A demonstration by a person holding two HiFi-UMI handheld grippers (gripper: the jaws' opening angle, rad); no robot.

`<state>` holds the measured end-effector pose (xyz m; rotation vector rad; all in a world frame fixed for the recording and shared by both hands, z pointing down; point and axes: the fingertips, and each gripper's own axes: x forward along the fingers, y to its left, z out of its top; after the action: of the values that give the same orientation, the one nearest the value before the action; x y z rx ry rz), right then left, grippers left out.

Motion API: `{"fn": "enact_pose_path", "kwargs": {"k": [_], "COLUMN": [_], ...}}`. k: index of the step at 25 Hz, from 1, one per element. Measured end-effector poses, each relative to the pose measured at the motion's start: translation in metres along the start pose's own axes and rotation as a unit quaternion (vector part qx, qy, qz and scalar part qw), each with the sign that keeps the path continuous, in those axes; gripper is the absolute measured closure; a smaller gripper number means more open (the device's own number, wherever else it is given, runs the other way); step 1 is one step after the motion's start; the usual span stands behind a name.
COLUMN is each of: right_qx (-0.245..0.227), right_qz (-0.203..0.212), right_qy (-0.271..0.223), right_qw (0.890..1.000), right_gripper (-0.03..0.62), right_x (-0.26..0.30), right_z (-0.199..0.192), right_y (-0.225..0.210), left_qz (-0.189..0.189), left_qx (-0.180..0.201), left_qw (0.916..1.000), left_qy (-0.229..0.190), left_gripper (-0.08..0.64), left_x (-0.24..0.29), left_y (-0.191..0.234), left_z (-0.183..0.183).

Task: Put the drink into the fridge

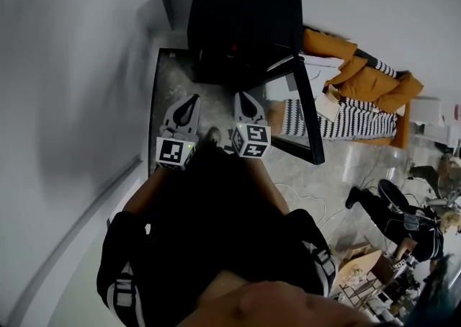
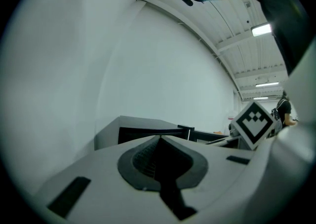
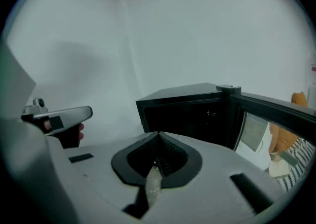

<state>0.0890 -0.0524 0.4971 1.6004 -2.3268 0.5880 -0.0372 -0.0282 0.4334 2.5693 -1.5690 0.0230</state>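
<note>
Facing the fridge (image 1: 245, 16) on the floor, door (image 1: 311, 127) swung open: left tool (image 1: 191, 101) and right tool (image 1: 245, 96) both closed tight, nothing in either. Drink not visible; fridge interior too dark to tell. Probably stowed, so next: push door shut.

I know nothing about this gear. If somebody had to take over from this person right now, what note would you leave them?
Left hand-held gripper: jaws together, nothing between them.
Right hand-held gripper: jaws together, also empty.
Fridge: small and black, by the wall in front of the person, with its door swung open.
Drink: not in any view, and the fridge's inside is too dark to tell whether it is in there.
Done: the door is open.
Left: look inside for the drink. If it is there, probably only the door needs shutting; if not, fetch it.
</note>
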Motion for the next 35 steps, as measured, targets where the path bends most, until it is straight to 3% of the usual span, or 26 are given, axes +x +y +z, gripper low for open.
{"fn": "enact_pose_path", "kwargs": {"k": [22, 35], "right_qx": [-0.029, -0.035], "right_qz": [-0.005, -0.005], "right_qy": [-0.026, -0.024], "right_qw": [0.999, 0.999], "right_gripper": [0.592, 0.592], "right_x": [-0.026, -0.030], "right_z": [0.013, 0.007], "right_y": [0.030, 0.036], "left_qz": [-0.039, -0.039], "left_qx": [-0.025, -0.030], "left_qw": [0.9989, 0.9987], "left_qy": [0.010, 0.011], "left_gripper": [0.555, 0.555], "left_x": [-0.009, -0.014], "left_y": [0.001, 0.002], "left_z": [-0.003, -0.003]}}
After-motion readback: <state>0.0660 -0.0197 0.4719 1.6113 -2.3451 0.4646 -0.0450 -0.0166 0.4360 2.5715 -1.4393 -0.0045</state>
